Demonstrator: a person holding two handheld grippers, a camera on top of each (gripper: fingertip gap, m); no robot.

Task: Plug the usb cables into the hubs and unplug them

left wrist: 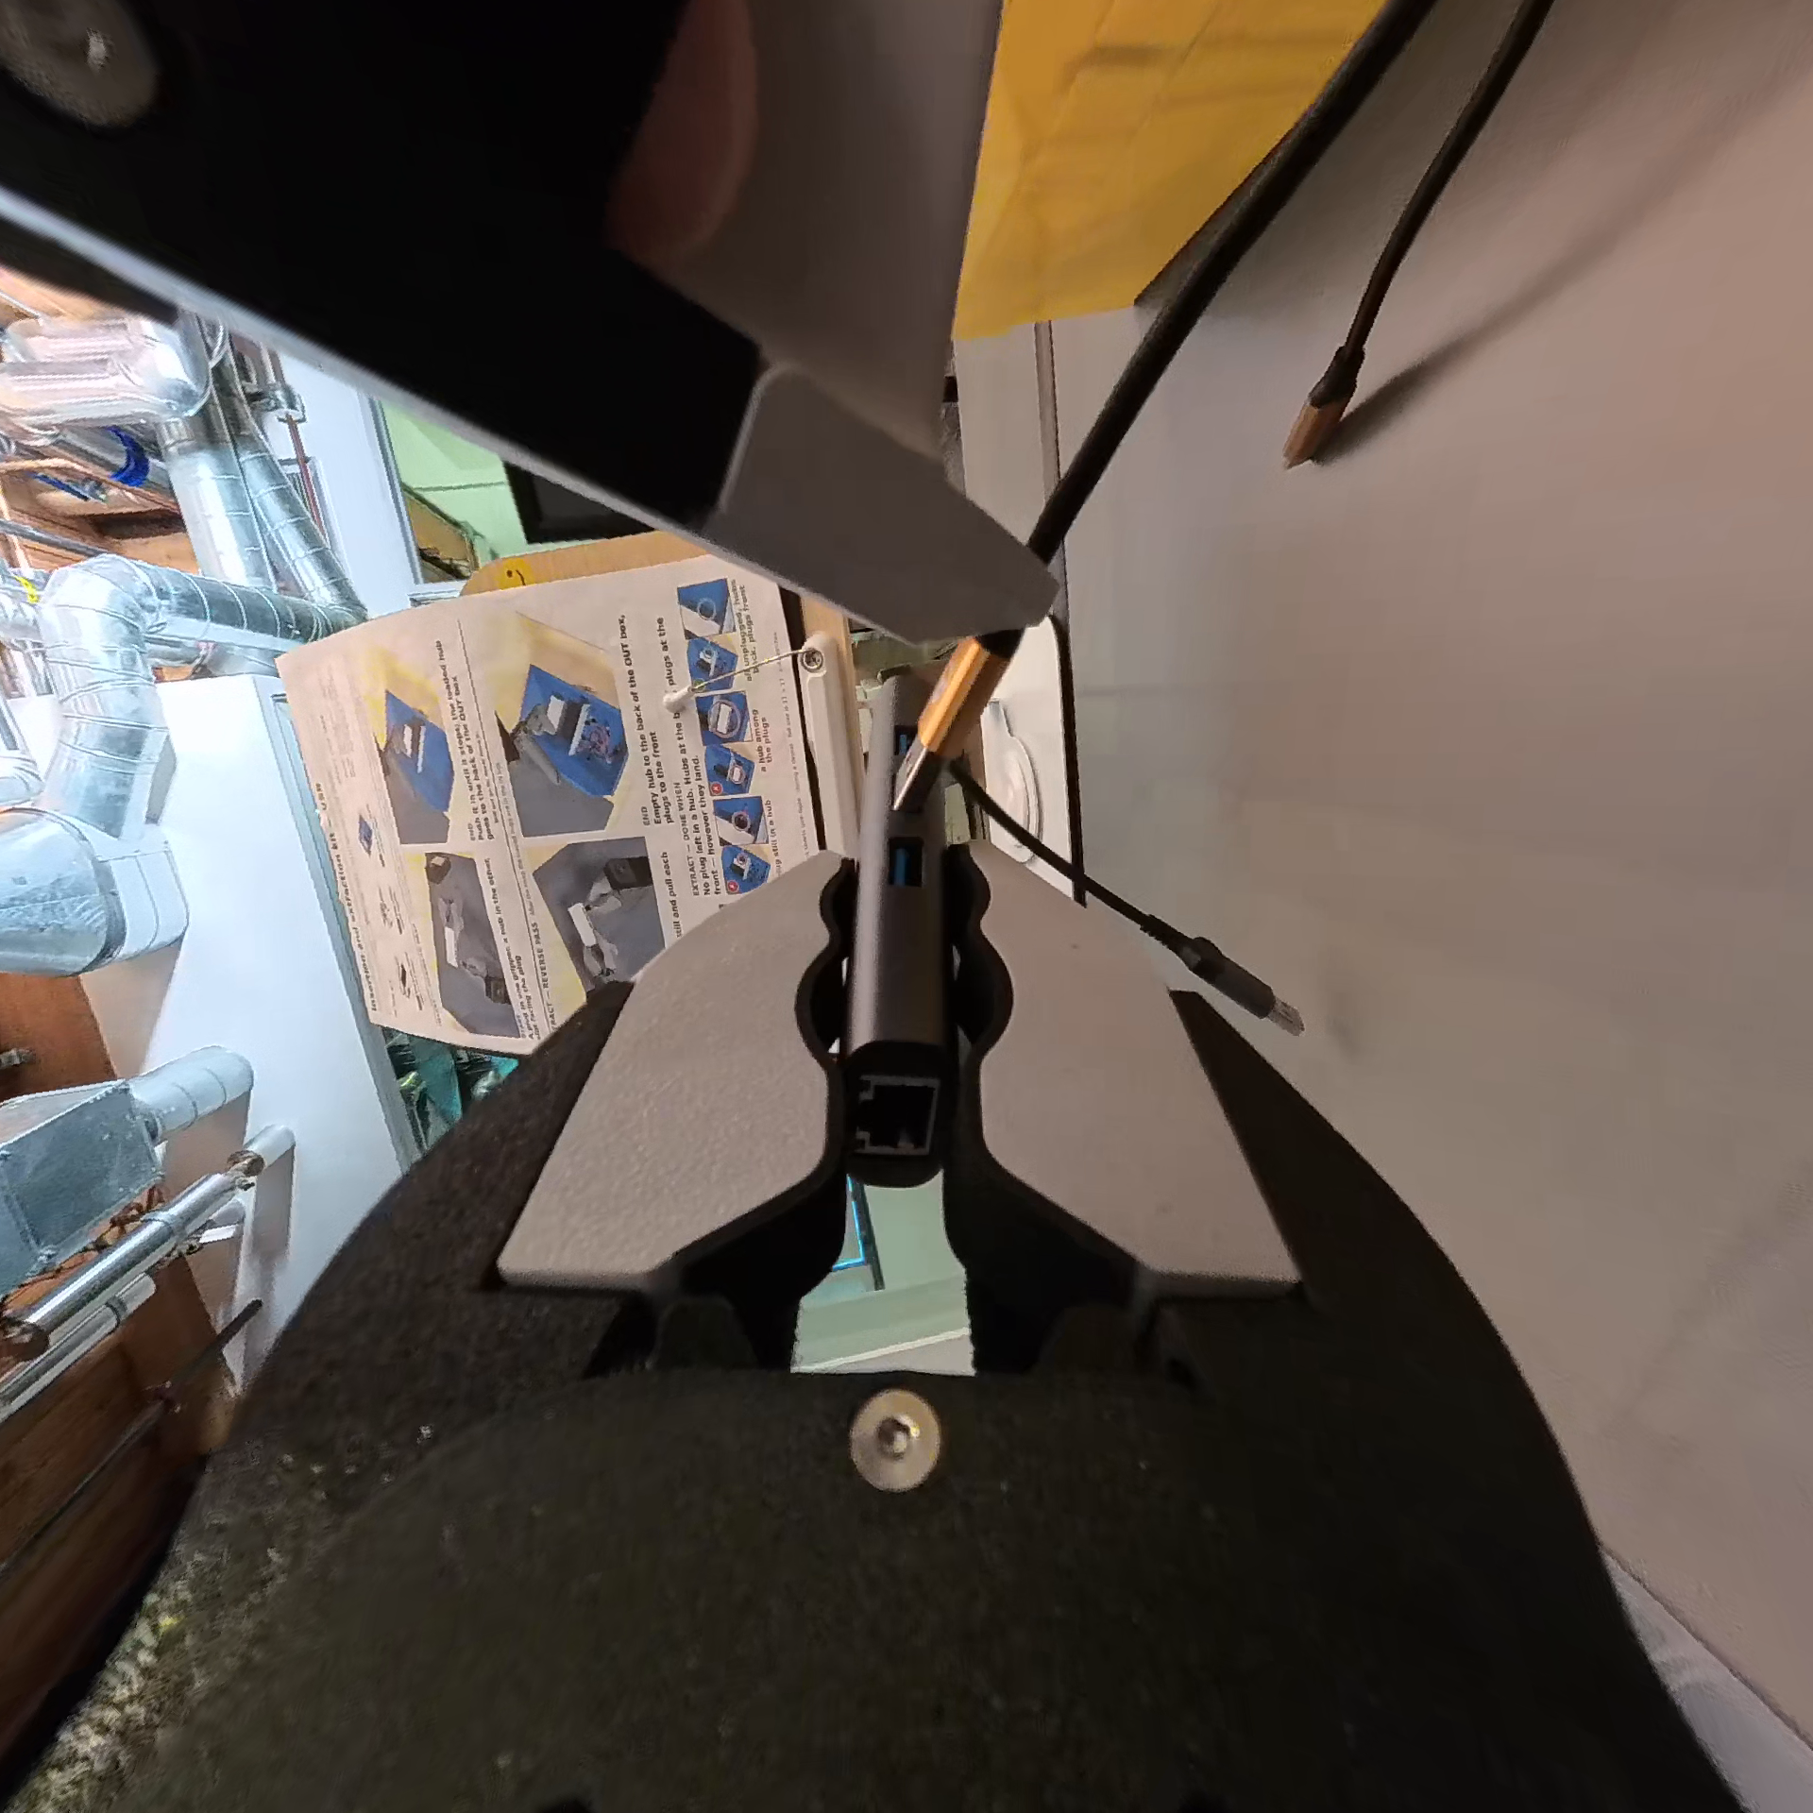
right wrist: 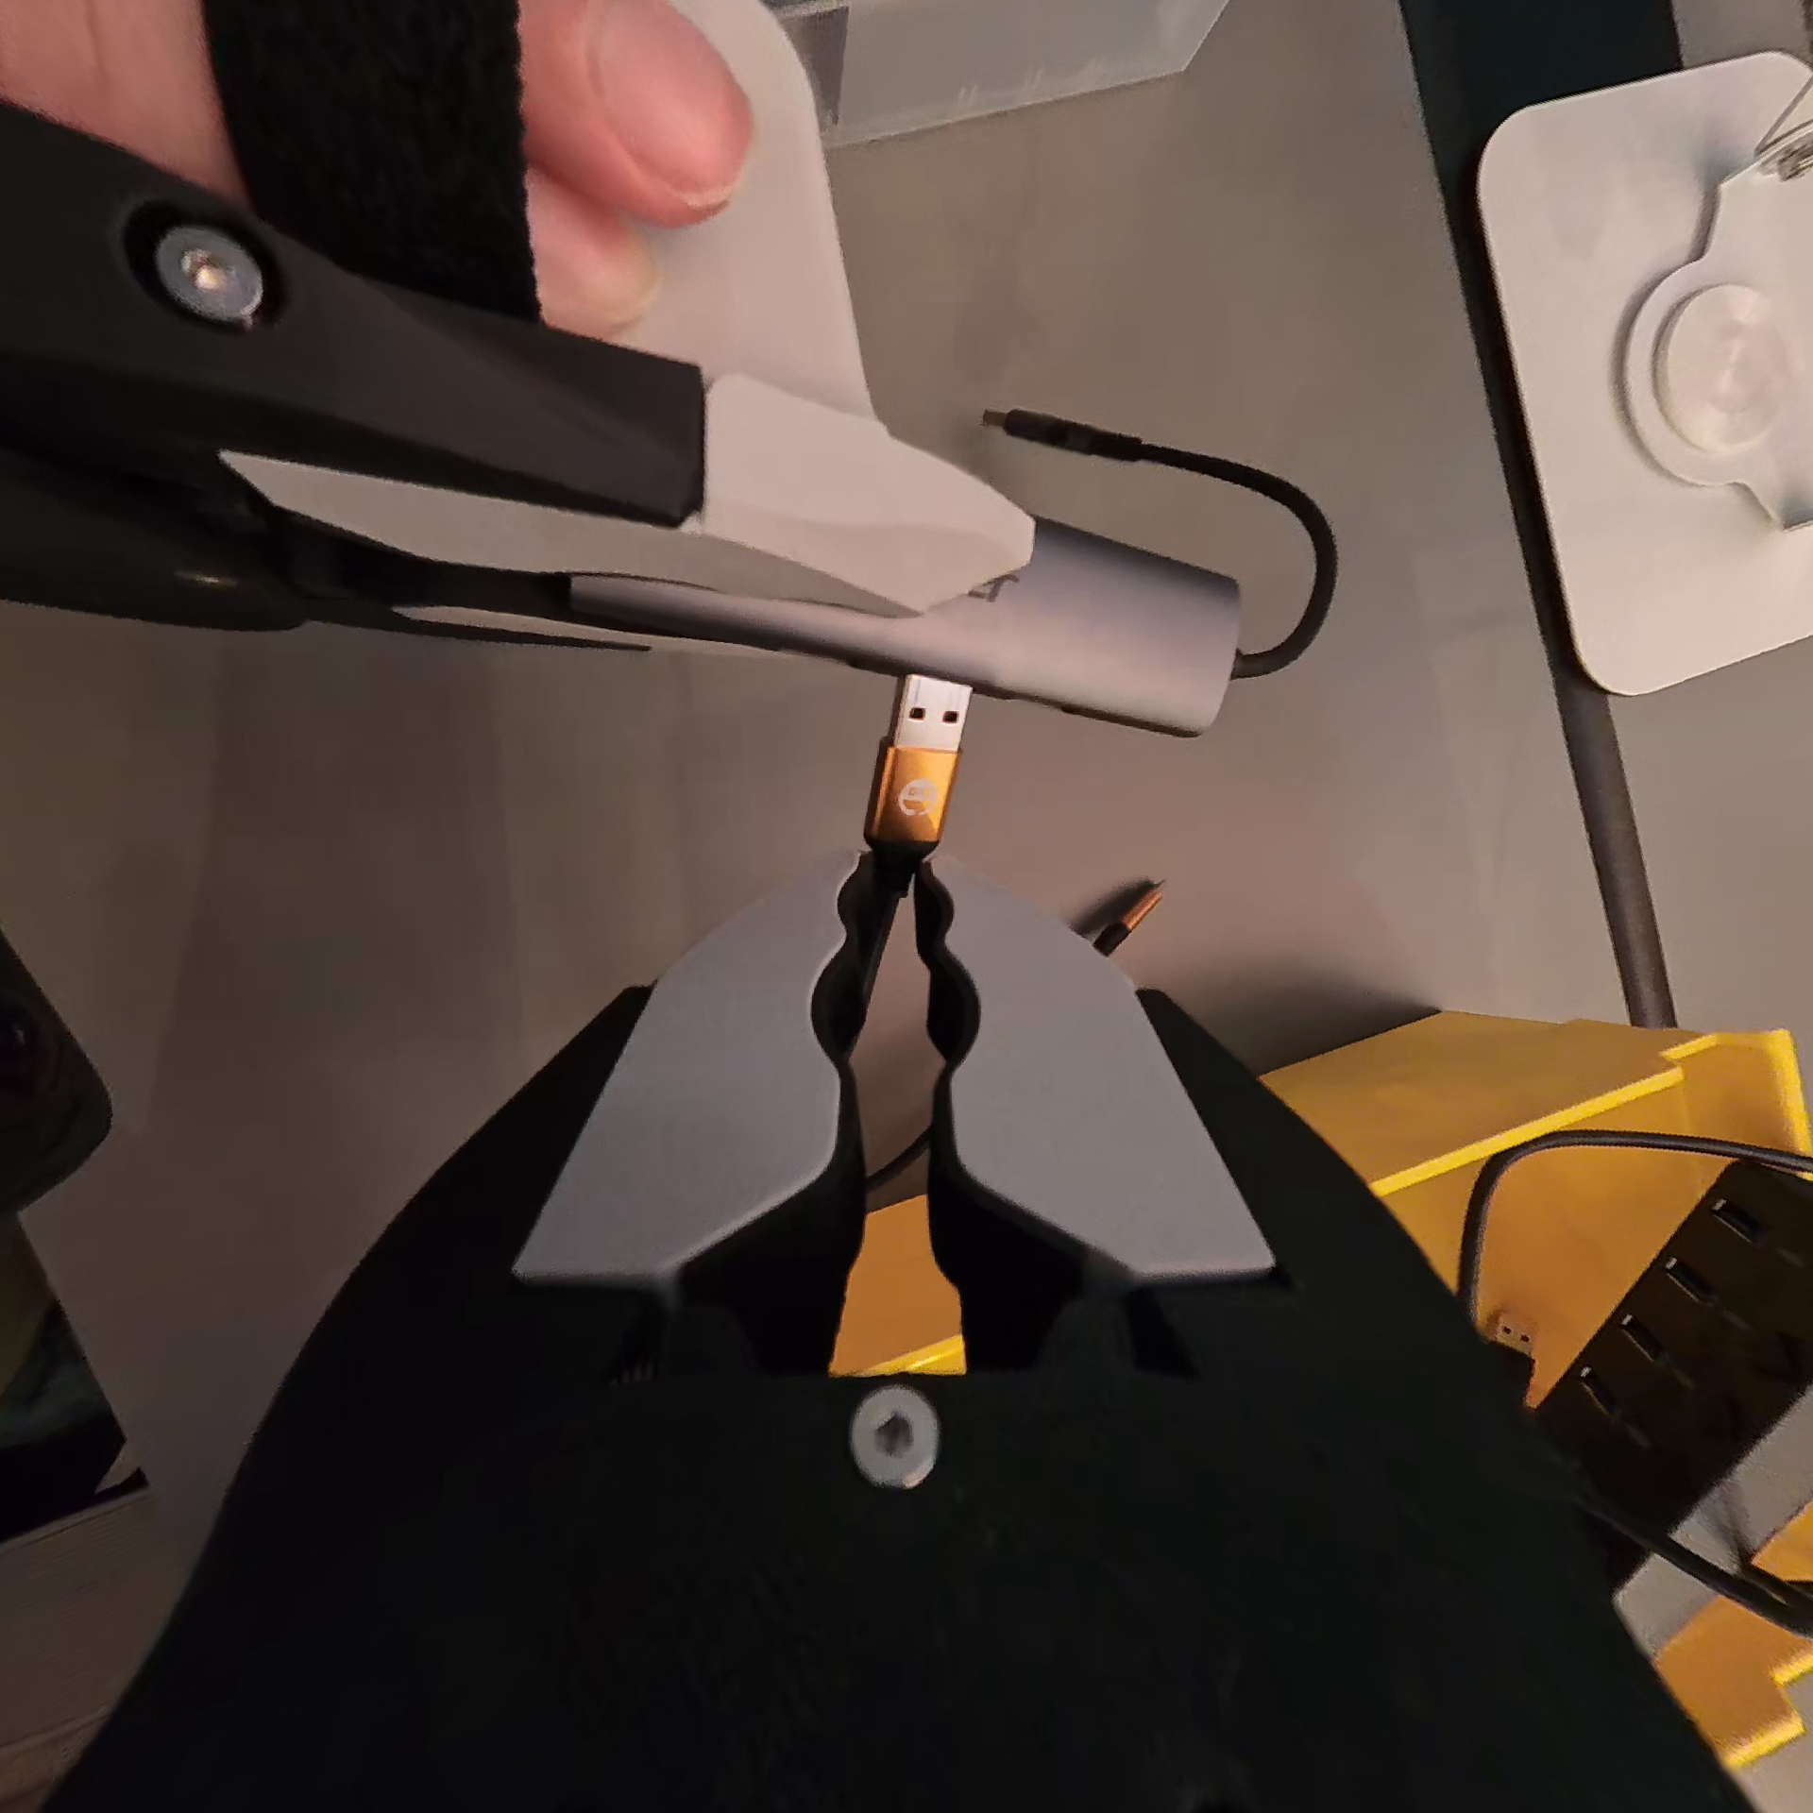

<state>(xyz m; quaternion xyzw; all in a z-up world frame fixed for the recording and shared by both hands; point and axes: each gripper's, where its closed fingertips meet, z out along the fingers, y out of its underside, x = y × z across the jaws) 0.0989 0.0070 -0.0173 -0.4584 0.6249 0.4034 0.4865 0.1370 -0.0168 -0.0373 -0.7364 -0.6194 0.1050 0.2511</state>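
Both grippers are closed on something. Left gripper (left wrist: 898,883) clamps a slim grey hub (left wrist: 888,961) between its pale fingers, the hub's network socket toward the camera and its blue USB ports farther along the side. Right gripper (right wrist: 898,868) pinches a black cable just behind its orange-sleeved USB plug (right wrist: 917,760), fingers nearly together. In the right wrist view the plug's metal tip sits right at the hub's (right wrist: 1099,628) side edge; whether it has entered a port I cannot tell. A short black lead (right wrist: 1285,520) curls from the hub's far end. On the grey table (left wrist: 1472,883) to the right lies another orange-tipped cable (left wrist: 1315,422). Near right sits a yellow bin (right wrist: 1373,1109) holding a black multi-port hub (right wrist: 1707,1305). A printed sheet (left wrist: 549,814) hangs at the far left.
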